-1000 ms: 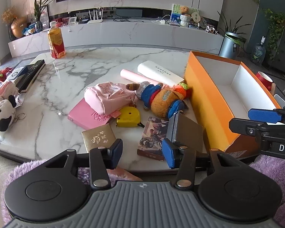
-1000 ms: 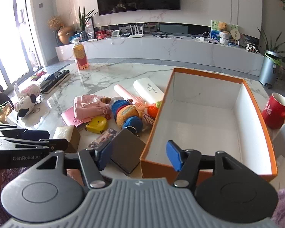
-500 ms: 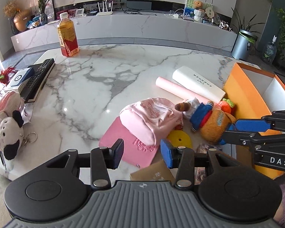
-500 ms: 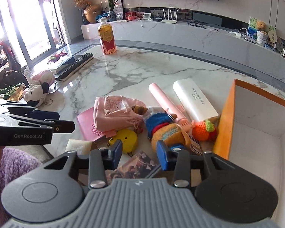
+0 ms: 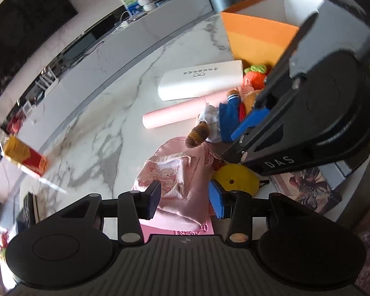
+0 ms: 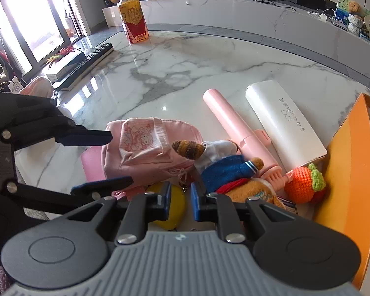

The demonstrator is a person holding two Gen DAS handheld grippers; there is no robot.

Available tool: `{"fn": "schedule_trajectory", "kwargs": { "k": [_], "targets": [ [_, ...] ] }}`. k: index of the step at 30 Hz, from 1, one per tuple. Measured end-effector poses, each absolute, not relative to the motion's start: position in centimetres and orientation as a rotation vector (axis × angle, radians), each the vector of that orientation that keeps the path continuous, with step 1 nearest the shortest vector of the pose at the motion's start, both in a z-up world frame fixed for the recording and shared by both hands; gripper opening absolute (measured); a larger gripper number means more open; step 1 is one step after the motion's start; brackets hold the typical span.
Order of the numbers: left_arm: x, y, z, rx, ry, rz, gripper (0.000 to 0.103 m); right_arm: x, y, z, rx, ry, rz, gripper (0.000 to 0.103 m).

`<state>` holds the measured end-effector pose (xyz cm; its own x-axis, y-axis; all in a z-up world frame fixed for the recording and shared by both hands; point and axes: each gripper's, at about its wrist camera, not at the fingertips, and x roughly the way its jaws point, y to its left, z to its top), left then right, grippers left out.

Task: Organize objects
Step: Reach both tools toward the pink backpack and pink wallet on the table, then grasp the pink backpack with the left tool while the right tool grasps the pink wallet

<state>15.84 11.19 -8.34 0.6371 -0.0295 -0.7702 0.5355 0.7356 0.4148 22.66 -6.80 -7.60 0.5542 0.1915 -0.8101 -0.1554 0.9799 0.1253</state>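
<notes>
left gripper (image 5: 183, 203) hangs half open over the pink pouch (image 5: 178, 175), its pads either side of it, not pressing. right gripper (image 6: 180, 203), just beside it, is closing with nothing held; the yellow tape measure (image 6: 171, 206) lies under its tips, the orange box (image 6: 350, 162) to its right.

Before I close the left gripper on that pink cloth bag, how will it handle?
The pink cloth bag looks soft and creased, so it will probably sag and fold. It seems light. The plush doll leans against it and may topple.
</notes>
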Motion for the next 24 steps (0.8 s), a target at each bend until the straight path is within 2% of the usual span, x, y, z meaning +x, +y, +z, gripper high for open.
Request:
{"fn": "schedule_trajectory", "kwargs": {
  "k": [7, 12, 14, 17, 24],
  "targets": [
    [16.9, 9.0, -11.3, 0.874, 0.839, -0.358, 0.051, 22.8, -7.8, -8.0, 0.064, 0.979, 0.219, 0.018],
    [17.5, 8.6, -11.7, 0.857, 0.856, -0.339, 0.034, 22.9, -8.7, -8.8, 0.095, 0.996, 0.194, 0.019],
    [17.7, 9.1, -11.5, 0.821, 0.857, -0.32, 0.024, 22.9, -9.0, -8.9, 0.108, 0.999, 0.196, 0.019],
    [18.0, 10.6, -9.8, 0.7, 0.84, -0.287, 0.019, 22.7, -9.0, -8.4, 0.111, 0.988, 0.202, 0.02],
    [18.1, 16.8, -4.5, 0.342, 0.836, -0.178, 0.017, 23.0, -8.1, -7.3, 0.188, 0.969, 0.266, 0.022]
  ]
}}
